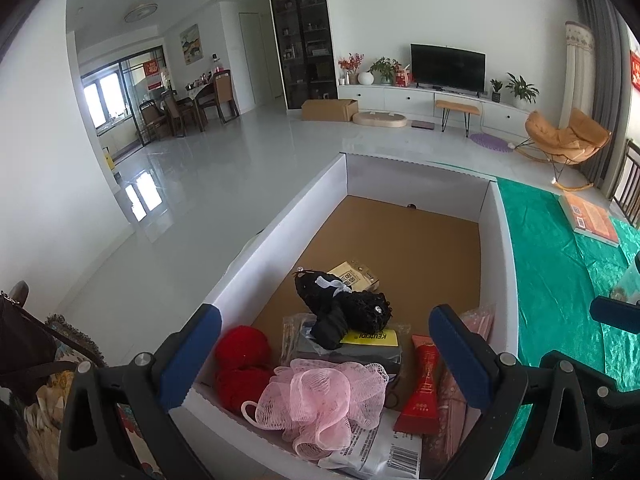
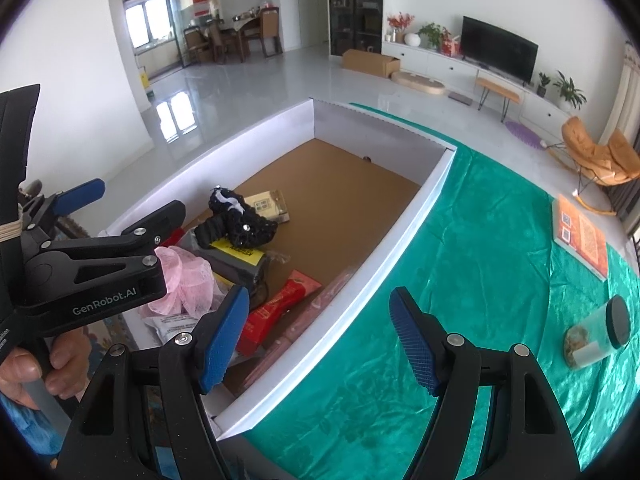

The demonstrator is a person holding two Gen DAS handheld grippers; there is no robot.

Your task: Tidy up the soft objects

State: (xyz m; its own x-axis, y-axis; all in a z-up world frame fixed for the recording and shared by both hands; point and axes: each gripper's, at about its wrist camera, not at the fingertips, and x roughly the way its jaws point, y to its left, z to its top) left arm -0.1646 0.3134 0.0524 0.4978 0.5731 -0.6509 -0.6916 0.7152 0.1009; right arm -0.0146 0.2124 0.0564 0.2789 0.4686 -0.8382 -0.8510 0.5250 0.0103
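Both grippers spread wide over a white box of soft things on a green cloth

The left gripper [image 1: 325, 354] hangs empty above a pink mesh bath pouf [image 1: 320, 404], red yarn [image 1: 242, 360] and what looks like a black knit shoe [image 1: 348, 308] in the white box [image 1: 276, 236]; the right gripper [image 2: 320, 340] is empty over the box's rim and the green tablecloth [image 2: 480, 260]

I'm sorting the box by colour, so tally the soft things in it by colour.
Red: 2, the yarn balls and
Pink: 1, the mesh bath pouf
Black: 1, the knitted piece
Total: 4 soft things in the white box; others may lie hidden underneath.
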